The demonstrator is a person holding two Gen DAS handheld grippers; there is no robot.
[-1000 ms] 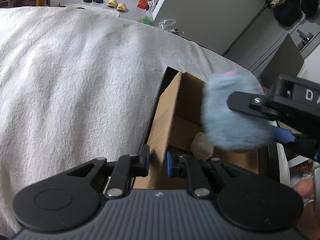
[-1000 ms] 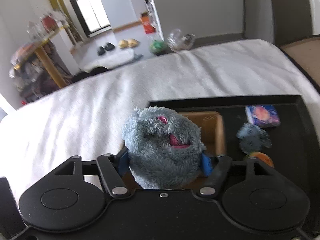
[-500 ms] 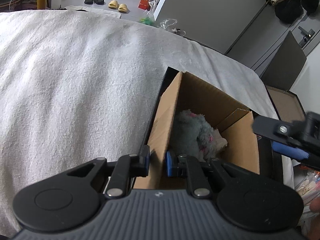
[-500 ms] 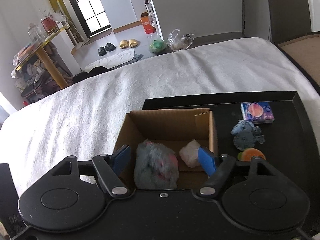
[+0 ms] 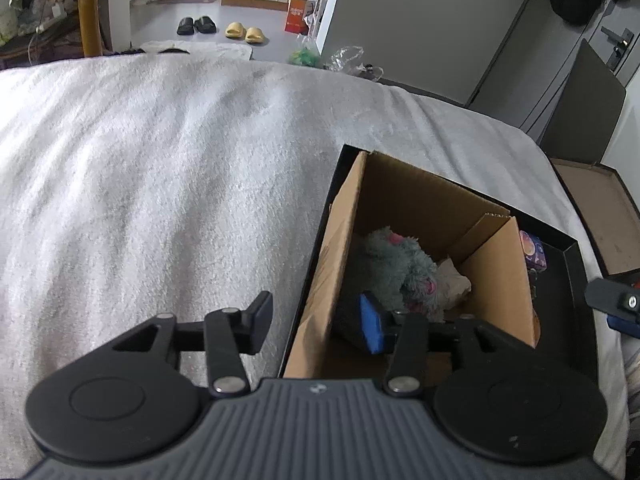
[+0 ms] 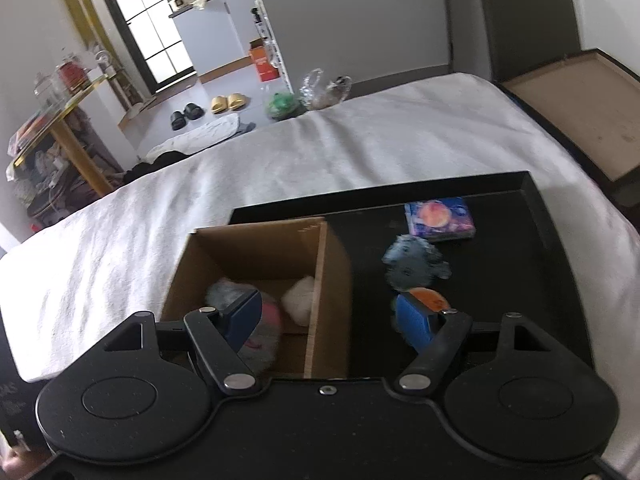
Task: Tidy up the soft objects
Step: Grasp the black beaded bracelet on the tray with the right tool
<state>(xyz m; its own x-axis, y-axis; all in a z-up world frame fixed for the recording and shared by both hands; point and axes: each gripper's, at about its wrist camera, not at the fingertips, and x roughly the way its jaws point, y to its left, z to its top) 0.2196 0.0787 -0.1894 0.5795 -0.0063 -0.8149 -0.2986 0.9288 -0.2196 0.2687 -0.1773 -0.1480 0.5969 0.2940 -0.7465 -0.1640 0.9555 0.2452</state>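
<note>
An open cardboard box (image 5: 496, 264) (image 6: 328, 264) stands on a black tray (image 6: 500, 280). A grey-blue plush toy with pink spots (image 5: 396, 268) (image 6: 256, 316) lies inside it beside a pale soft lump (image 5: 454, 282) (image 6: 299, 305). My left gripper (image 5: 316, 322) is open, its jaws either side of the box's near left wall. My right gripper (image 6: 330, 320) is open and empty above the box's right wall. On the tray lie a small grey fuzzy toy (image 6: 416, 264), an orange object (image 6: 430, 298) and a purple packet (image 6: 440, 218).
The tray sits on a bed with a white fleece blanket (image 5: 160, 168). The right gripper's tip shows at the left wrist view's right edge (image 5: 616, 304). A brown-lined dark box (image 6: 580, 104) stands beyond the bed's right side. Slippers and bags lie on the floor beyond.
My right gripper opened and dropped the grey plush toy into the box, then shifted right. My left gripper, nearly shut on the box wall before, has opened.
</note>
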